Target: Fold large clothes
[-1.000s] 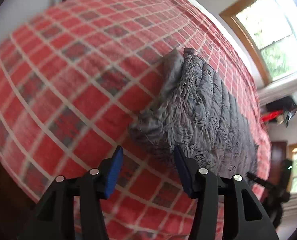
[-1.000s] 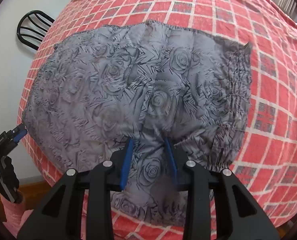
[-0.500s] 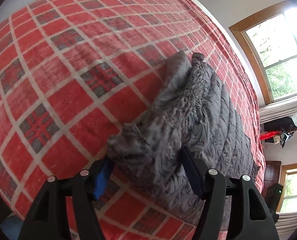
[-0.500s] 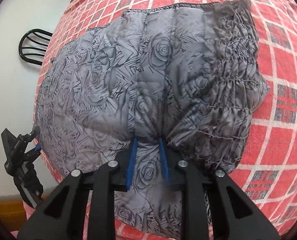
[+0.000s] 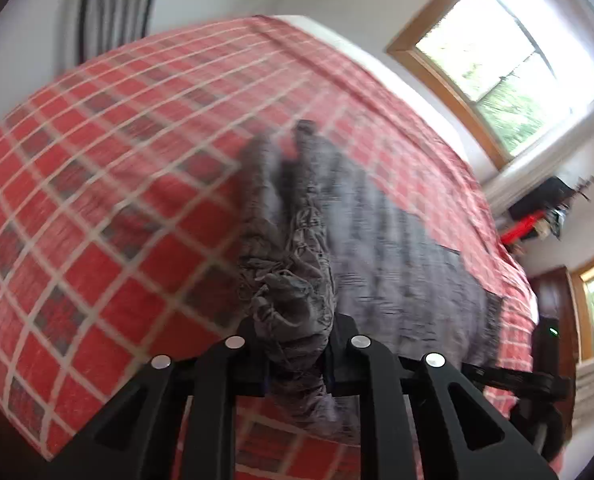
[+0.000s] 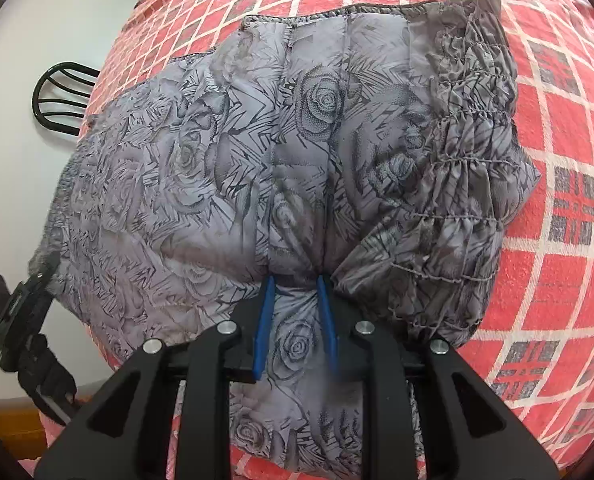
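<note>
A large grey padded jacket (image 6: 201, 168) with a rose print lies on a red checked bedspread (image 6: 569, 128). Its gathered elastic hem (image 6: 465, 168) is at the right in the right wrist view. My right gripper (image 6: 295, 288) is shut on a pinched fold of the jacket near its front edge. In the left wrist view the jacket (image 5: 397, 248) stretches away to the right, and my left gripper (image 5: 297, 344) is shut on a bunched corner of it, lifted off the bedspread (image 5: 109, 184). The left gripper also shows at the far left of the right wrist view (image 6: 21, 320).
A black chair (image 6: 63, 98) stands beside the bed near the white wall. Windows (image 5: 509, 64) and dark furniture (image 5: 549, 196) are beyond the bed's far side. The bedspread lies bare left of the jacket in the left wrist view.
My left gripper moved onto the jacket's corner, shut on it and lifted it. My right gripper tightened on its fold and the jacket bunched up toward it.
</note>
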Demonstrator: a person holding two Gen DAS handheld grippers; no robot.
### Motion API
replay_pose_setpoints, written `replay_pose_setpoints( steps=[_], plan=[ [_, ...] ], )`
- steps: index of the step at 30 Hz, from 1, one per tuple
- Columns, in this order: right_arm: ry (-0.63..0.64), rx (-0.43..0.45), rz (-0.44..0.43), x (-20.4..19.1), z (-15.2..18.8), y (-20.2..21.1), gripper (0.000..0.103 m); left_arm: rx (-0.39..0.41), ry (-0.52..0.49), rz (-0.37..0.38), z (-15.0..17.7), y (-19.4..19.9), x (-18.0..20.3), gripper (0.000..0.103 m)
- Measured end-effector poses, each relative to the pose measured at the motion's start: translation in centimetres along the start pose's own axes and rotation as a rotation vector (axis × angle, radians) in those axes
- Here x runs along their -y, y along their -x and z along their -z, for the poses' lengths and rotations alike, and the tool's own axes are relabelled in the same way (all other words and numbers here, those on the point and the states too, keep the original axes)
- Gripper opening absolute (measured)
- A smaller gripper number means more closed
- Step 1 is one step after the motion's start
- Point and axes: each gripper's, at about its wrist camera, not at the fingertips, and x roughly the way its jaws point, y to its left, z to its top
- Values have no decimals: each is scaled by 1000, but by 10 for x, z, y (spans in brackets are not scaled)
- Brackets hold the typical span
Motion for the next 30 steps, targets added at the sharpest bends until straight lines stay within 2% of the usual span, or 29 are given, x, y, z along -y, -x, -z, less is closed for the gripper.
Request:
replay_pose_setpoints(
  steps=[5, 7, 16, 24, 30],
  plan=[
    [-5, 38, 12, -8, 6, 12, 26, 37, -106, 58, -8, 15, 39, 17],
    [-1, 66, 12, -11, 13, 27, 31, 48, -154, 83, -11, 22, 55, 17],
    [-3, 221, 58, -12, 48, 115, 33, 52, -366, 237, -5, 39, 139, 16],
    [-9, 298, 108, -5, 74, 160, 37, -32, -562, 324, 26, 13, 212, 16],
    [-42, 306, 116, 9, 82, 162, 37, -169, -703, 318, 65, -42, 251, 16]
  ],
)
